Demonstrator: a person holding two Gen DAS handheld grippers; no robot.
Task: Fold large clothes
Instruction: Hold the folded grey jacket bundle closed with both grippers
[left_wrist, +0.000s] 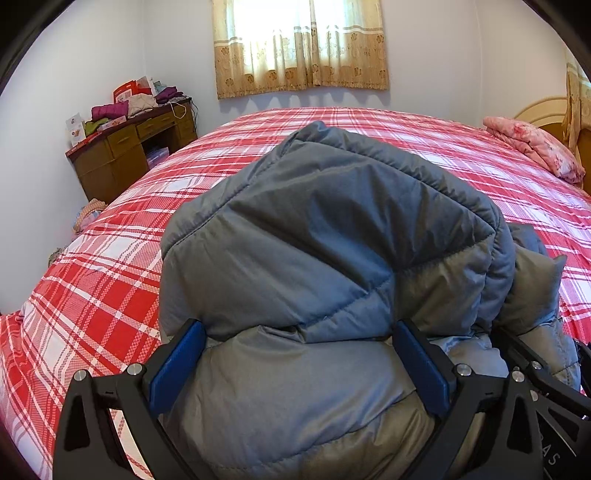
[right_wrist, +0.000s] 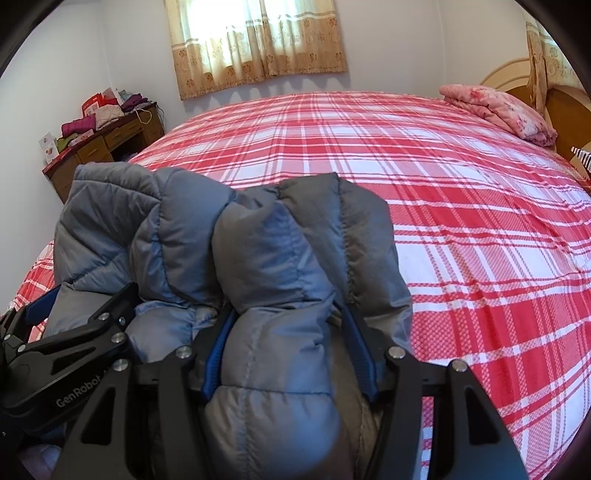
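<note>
A puffy grey-blue quilted jacket (left_wrist: 314, 221) lies bunched in a thick roll at the near edge of the red plaid bed (left_wrist: 110, 277). My left gripper (left_wrist: 299, 326) has its blue pads pressed into both sides of a wide fold of it. In the right wrist view the jacket (right_wrist: 258, 240) bulges between the blue pads of my right gripper (right_wrist: 288, 312), which squeezes a narrower fold. The left gripper (right_wrist: 74, 332) shows beside it at the left, close to the same bundle. The jacket's underside and lower layers are hidden.
The bed cover (right_wrist: 480, 240) stretches away behind the jacket. A folded pink quilt (right_wrist: 498, 107) lies at the far right by the wooden headboard (right_wrist: 561, 107). A brown desk (left_wrist: 122, 155) piled with clothes stands at the far left wall, under a curtained window (left_wrist: 299, 44).
</note>
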